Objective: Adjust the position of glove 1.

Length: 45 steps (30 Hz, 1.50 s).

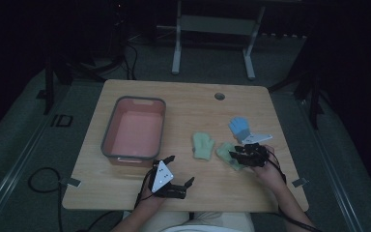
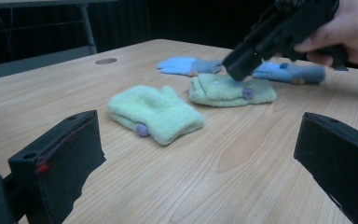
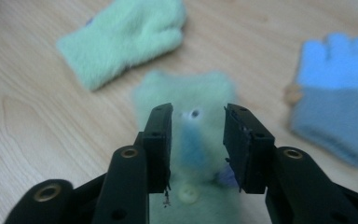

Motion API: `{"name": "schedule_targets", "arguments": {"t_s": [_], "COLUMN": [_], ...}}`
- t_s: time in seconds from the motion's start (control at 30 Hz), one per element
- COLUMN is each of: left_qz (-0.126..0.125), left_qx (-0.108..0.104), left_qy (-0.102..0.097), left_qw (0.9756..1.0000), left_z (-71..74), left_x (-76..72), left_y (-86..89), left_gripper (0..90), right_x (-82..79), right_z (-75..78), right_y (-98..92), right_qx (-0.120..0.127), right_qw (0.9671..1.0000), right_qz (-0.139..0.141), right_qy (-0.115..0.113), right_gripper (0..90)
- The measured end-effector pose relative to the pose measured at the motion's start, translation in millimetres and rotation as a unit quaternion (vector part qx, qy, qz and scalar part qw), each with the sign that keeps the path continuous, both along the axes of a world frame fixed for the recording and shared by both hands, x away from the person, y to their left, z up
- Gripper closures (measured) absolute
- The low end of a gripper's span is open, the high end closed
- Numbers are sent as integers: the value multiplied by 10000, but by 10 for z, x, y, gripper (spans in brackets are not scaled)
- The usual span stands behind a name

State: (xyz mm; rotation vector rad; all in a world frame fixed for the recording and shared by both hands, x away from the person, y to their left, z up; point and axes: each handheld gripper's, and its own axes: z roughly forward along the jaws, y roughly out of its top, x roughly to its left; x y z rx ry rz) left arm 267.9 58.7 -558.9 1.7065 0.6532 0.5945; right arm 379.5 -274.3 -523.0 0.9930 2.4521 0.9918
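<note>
Two light green mittens lie on the wooden table (image 1: 183, 104). One green mitten (image 1: 203, 146) (image 2: 156, 112) (image 3: 121, 37) lies alone near the middle. My right gripper (image 1: 234, 155) (image 2: 242, 65) (image 3: 198, 140) hovers tip-down over the other green mitten (image 1: 224, 151) (image 2: 223, 91) (image 3: 186, 88), jaws open and straddling its blue patch, pads clear of the fabric. My left gripper (image 1: 180, 170) (image 2: 200, 135) rests open near the front edge with bare table between its jaws. A blue glove (image 1: 239, 126) (image 2: 186, 65) (image 3: 340, 102) lies just beyond, and a second blue glove (image 2: 291, 72) lies behind the right hand.
A pink bin with a grey rim (image 1: 108, 135) stands on the left half of the table. A round cable hole (image 1: 219, 95) sits near the far edge. A white desk frame (image 1: 176, 43) stands on the floor beyond the table.
</note>
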Motion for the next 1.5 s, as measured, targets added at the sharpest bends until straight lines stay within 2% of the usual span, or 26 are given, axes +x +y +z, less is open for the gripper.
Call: {"name": "schedule_targets", "arguments": {"t_s": [0.13,0.2,0.33,0.43,0.47,0.53,0.63,0.73,0.83,0.87,0.9,0.93,0.97,1.0,1.03,1.07,1.1,1.17,1.23,1.3,1.37,1.4,1.5], "left_qz": [32,38,31,31,35,36,35,32,27,22,22,21,20,20,20,21,18,16,8,8,6,6,6], "left_qx": [-3,-2,12,22,26,36,25,21,27,31,31,36,41,41,48,48,46,34,29,28,40,40,35], "left_qy": [-11,-15,-22,-19,-16,-12,-14,-12,-9,-7,-7,-10,-15,-15,-17,-19,-17,-18,-19,-20,-25,-25,-30], "left_qw": [10000,10000,10000,10000,10000,10000,10000,10000,10000,10000,10000,10000,10000,10000,10000,10000,10000,10000,10000,10000,10000,10000,10000], "left_z": [-1,-1,0,0,0,1,0,0,1,1,1,1,1,1,1,1,1,1,1,1,1,1,1], "left_x": [-3,-4,-4,-4,-4,-3,-4,-3,-2,-2,-2,-2,-3,-3,-3,-3,-3,-4,-4,-4,-5,-5,-6], "left_y": [-1,-2,-1,-3,-6,-7,-3,-3,-3,-2,-2,-4,-5,-5,-6,-6,-5,-4,-3,-3,-4,-4,-2], "left_gripper": [8,8,8,8,8,8,8,8,8,8,8,8,8,8,8,8,8,8,8,8,8,8,8], "right_x": [2,8,13,8,-4,-27,-81,-150,-199,-208,-208,-226,-230,-230,-230,-229,-225,-192,-159,-145,-151,-151,-164], "right_z": [-165,-183,-199,-207,-221,-233,-212,-71,143,200,200,354,412,412,494,511,515,458,376,312,252,252,122], "right_y": [-19,-27,17,17,11,33,97,138,147,153,153,195,220,220,278,293,320,376,406,419,448,448,571], "right_qx": [94,135,-24,26,129,177,96,-23,179,226,226,352,375,375,352,377,418,337,398,489,591,591,498], "right_qw": [9998,9998,9999,9999,9996,9990,9971,9914,9822,9799,9799,9733,9705,9705,9641,9608,9552,9504,9456,9381,9335,9335,9341], "right_qz": [63,40,-49,-96,-221,-405,-755,-1264,-1798,-1903,-1903,-2174,-2273,-2273,-2507,-2609,-2797,-2968,-3142,-3361,-3483,-3483,-3486], "right_qy": [161,168,129,140,143,83,-47,-326,-505,-548,-548,-647,-710,-710,-802,-853,-868,-867,-749,-685,-620,-620,-594], "right_gripper": [578,577,661,730,801,833,863,872,872,872,872,873,873,873,872,872,872,872,872,873,873,873,872]}}
